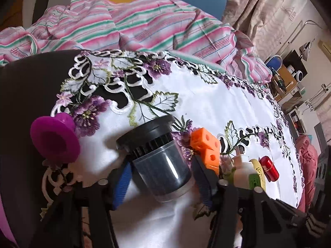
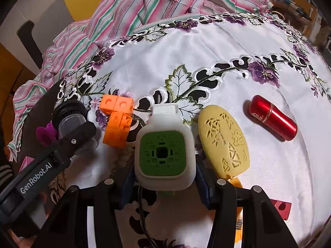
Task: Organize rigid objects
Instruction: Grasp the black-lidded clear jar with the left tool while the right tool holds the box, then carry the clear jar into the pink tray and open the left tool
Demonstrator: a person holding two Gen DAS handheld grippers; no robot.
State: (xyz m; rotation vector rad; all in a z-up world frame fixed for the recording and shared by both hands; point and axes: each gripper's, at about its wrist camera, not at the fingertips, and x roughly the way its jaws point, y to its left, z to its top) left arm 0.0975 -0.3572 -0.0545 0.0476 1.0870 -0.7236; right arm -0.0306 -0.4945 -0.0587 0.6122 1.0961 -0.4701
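My left gripper (image 1: 163,172) is shut on a grey translucent canister with a black ribbed cap (image 1: 160,155), lying tilted on the white embroidered tablecloth (image 1: 206,103). My right gripper (image 2: 164,177) is shut on a white plug-in device with a green vented face (image 2: 164,153). Orange linked cubes (image 2: 116,119) lie between the two; they also show in the left wrist view (image 1: 206,146). A yellow carved oval case (image 2: 224,140) touches the device's right side. A red metal cylinder (image 2: 273,117) lies further right. A purple flanged piece (image 1: 54,137) sits left of the canister.
A striped pink-and-green cloth (image 1: 124,26) is bunched along the table's far edge. A red block (image 2: 280,207) lies near the front right. The left gripper's body (image 2: 41,165) crosses the right wrist view at left. Shelves and clutter (image 1: 289,78) stand beyond the table's right end.
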